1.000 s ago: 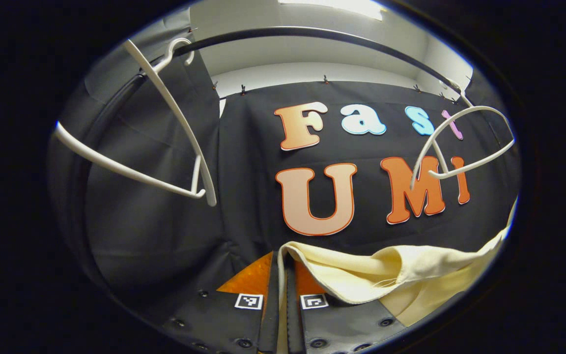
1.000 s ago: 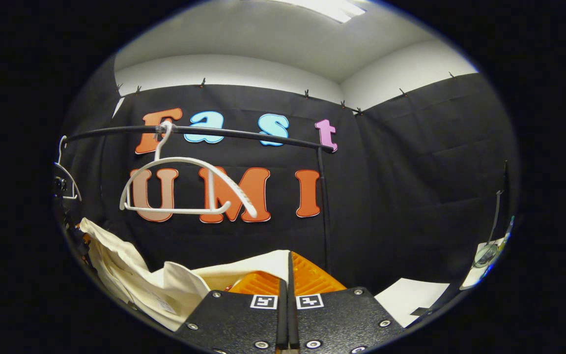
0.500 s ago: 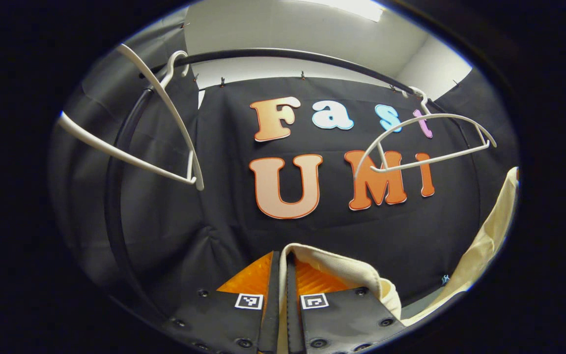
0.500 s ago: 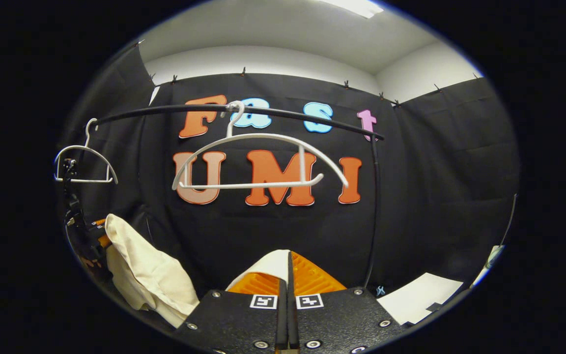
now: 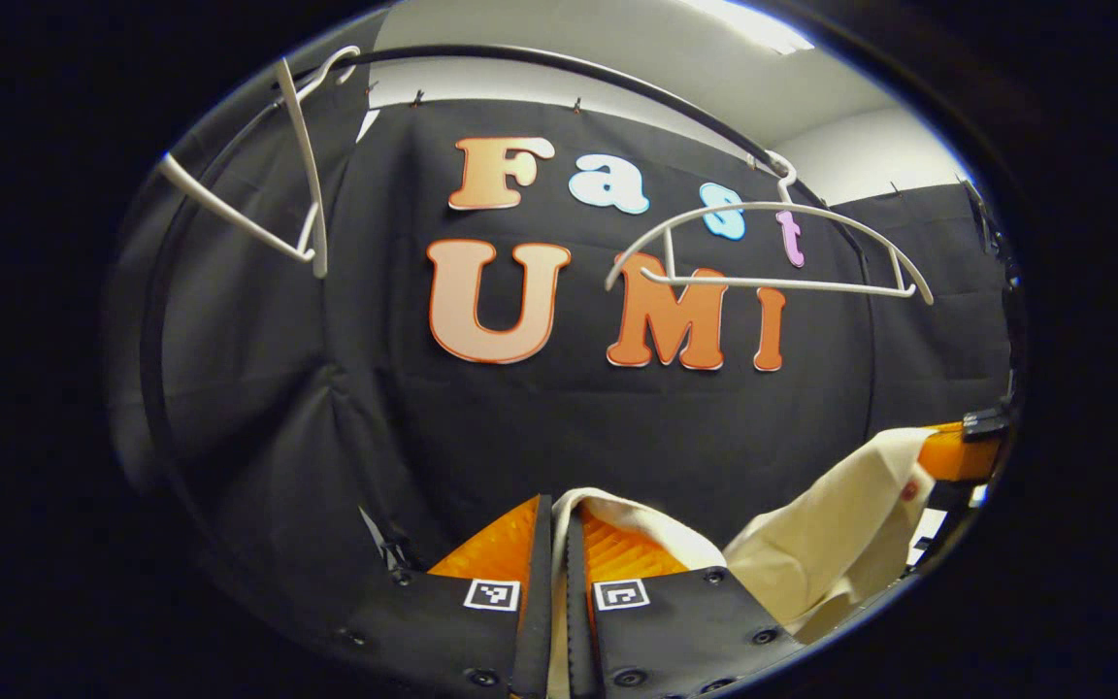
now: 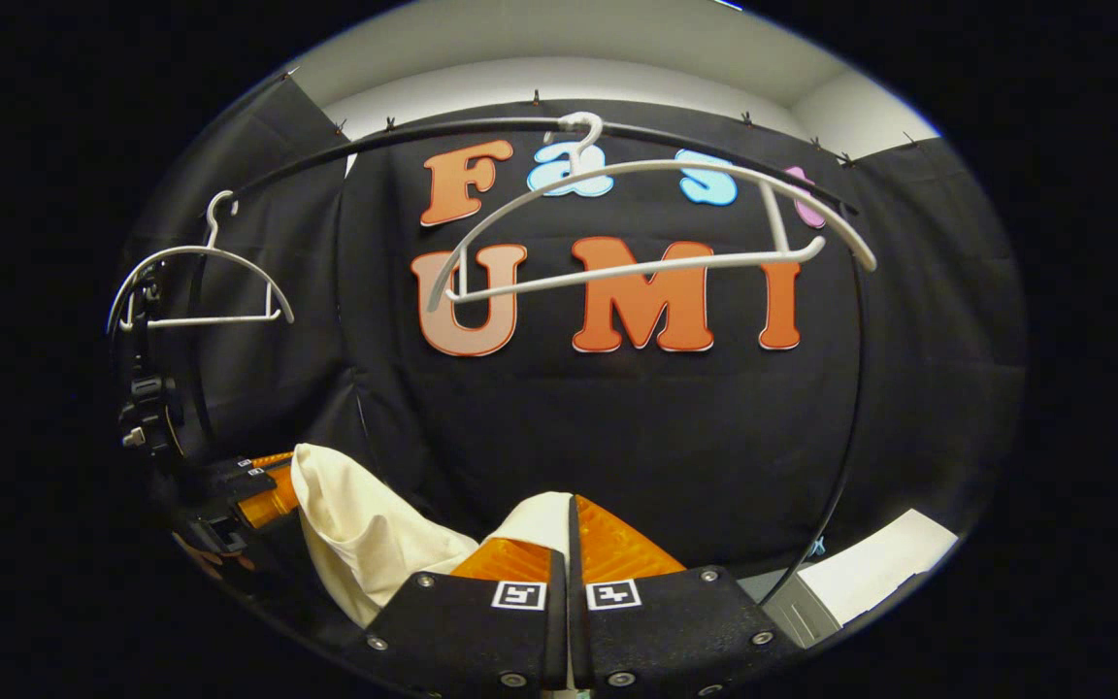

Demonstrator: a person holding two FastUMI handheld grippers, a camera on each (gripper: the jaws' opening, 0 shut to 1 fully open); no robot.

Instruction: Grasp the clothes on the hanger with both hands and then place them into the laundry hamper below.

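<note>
Both grippers were clenched on the cream garment: the left gripper (image 5: 559, 544) pinched one fold between its closed fingers, and the right gripper (image 6: 569, 549) pinched another. The garment (image 5: 840, 544) sagged in a loose loop between them, already off the hangers and well below the rail (image 6: 481, 131). The hamper lay out of sight somewhere beneath.

The risk, as I judged it, was in the grip itself. Each gripper held only a thin edge of cloth, so a quick drop or a pull apart could slide a corner free and leave the garment dangling from one side. Lowered blind, the slack loop might also drape over the hamper's rim instead of going in.

Two white hangers hung bare on the rail, a near one (image 6: 646, 218) tilted and a far one (image 6: 195, 286) to the left. Black cloth lined the booth, with a pale ceiling above and a white sheet (image 6: 874, 573) low on the right.
</note>
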